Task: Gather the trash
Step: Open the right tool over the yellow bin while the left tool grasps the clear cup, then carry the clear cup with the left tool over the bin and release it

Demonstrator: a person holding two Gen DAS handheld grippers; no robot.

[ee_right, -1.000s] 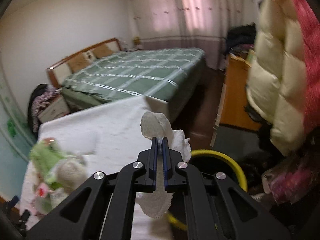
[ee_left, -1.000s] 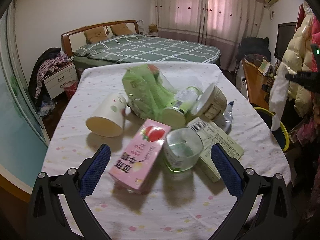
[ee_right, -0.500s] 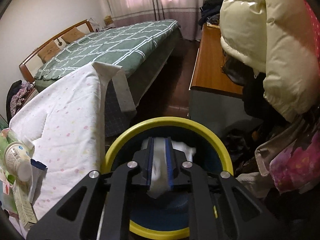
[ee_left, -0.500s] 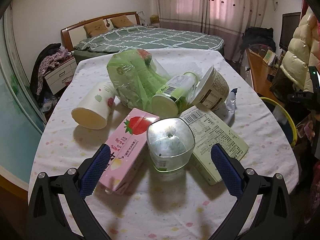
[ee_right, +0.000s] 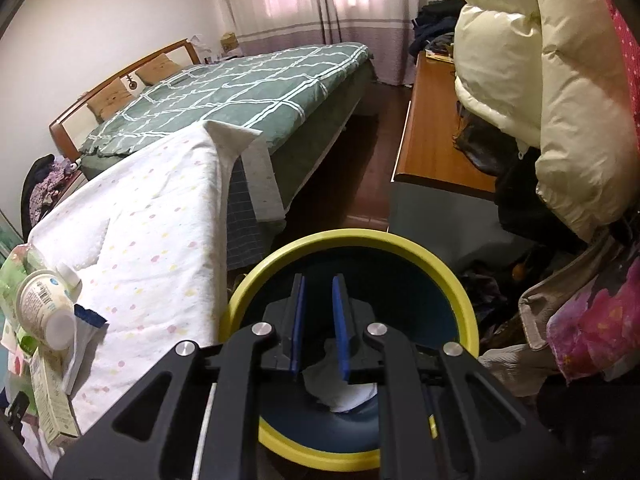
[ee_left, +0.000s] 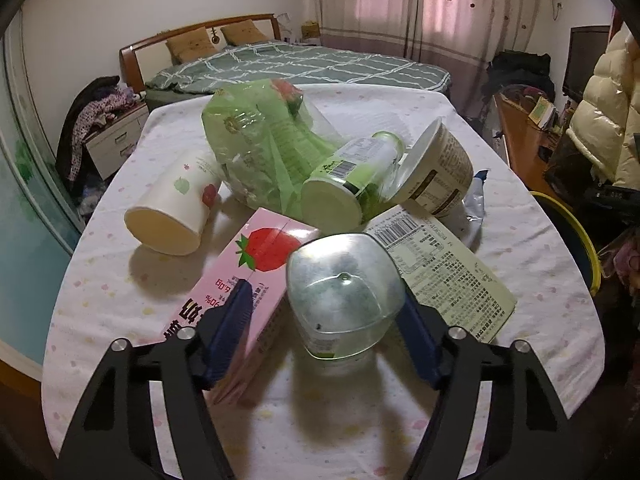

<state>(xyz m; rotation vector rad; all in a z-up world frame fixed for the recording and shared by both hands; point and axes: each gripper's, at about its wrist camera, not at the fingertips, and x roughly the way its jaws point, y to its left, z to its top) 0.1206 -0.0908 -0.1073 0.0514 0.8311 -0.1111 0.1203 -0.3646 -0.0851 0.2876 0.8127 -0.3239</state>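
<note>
A clear plastic cup [ee_left: 344,300] stands upside down on the table's dotted cloth [ee_left: 400,108], beside a pink strawberry carton [ee_left: 264,256]. My left gripper [ee_left: 326,312] straddles the cup and its jaws are closing. The right pad is at the cup's side, while a gap shows between the left pad and the cup. My right gripper [ee_right: 320,312] hangs over the yellow-rimmed bin [ee_right: 360,238] with its jaws slightly apart and nothing between them. A white crumpled tissue [ee_right: 340,388] lies at the bottom of the bin.
Behind the cup lie a paper cup [ee_left: 172,216], a green plastic bag [ee_left: 260,148], a green bottle [ee_left: 348,176], a paper tub [ee_left: 440,172] and a flat printed box [ee_left: 440,276]. The bin [ee_left: 576,240] stands off the table's right edge. A bed, a wooden desk and hanging coats surround it.
My left gripper came closer and lower over the clear cup and narrowed around it. My right gripper sank over the bin and let go of the tissue, which fell inside.
</note>
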